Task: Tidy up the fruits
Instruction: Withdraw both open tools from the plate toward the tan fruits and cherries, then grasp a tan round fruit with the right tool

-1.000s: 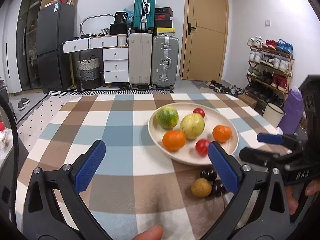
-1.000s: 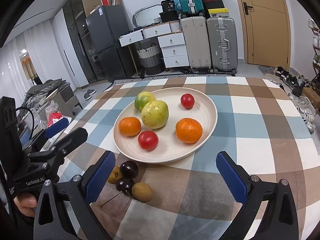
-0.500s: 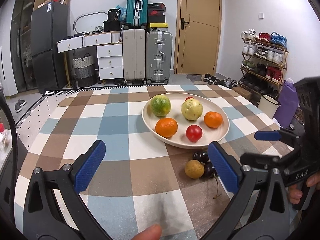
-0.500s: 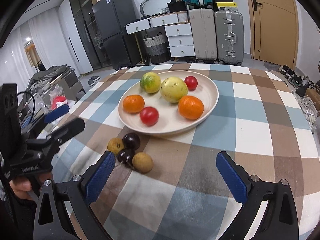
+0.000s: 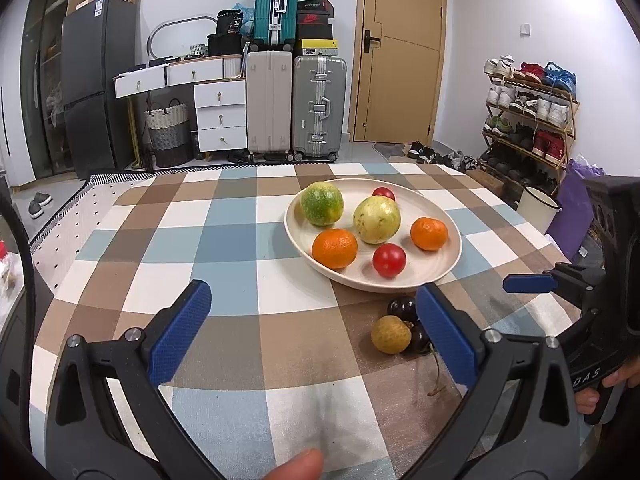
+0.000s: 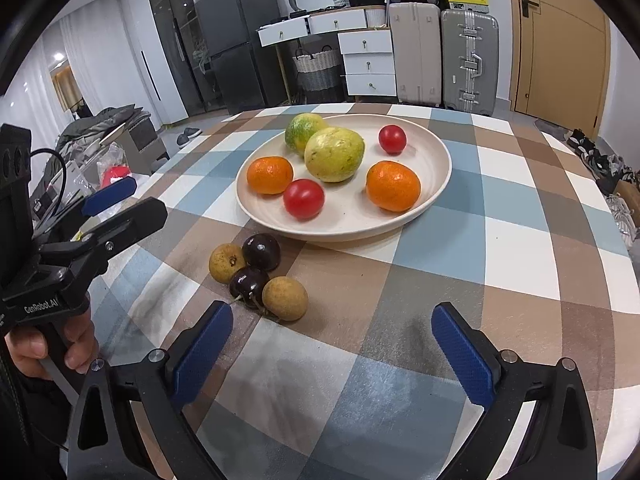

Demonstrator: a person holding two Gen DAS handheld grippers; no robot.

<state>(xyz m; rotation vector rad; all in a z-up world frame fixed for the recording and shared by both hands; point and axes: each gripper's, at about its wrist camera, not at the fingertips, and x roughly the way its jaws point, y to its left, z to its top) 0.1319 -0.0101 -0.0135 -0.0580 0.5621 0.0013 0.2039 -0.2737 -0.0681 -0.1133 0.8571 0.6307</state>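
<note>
A cream plate point(image 6: 434, 184) was set on the checked tablecloth point(image 6: 516, 248), toward the table's far edge. Six fruits were carried on it: a green citrus point(image 6: 304, 130), a yellow-green guava point(image 6: 334, 154), two oranges point(image 6: 392, 186) and two tomatoes point(image 6: 304, 199). Just beside the plate's near rim, two brown longans point(image 6: 285, 298) and two dark cherries point(image 6: 261, 251) lay touching in a cluster on the cloth. The left gripper point(image 5: 312, 330) and the right gripper point(image 6: 332, 352) were both held released over the near edge, jaws spread wide, nothing between them.
</note>
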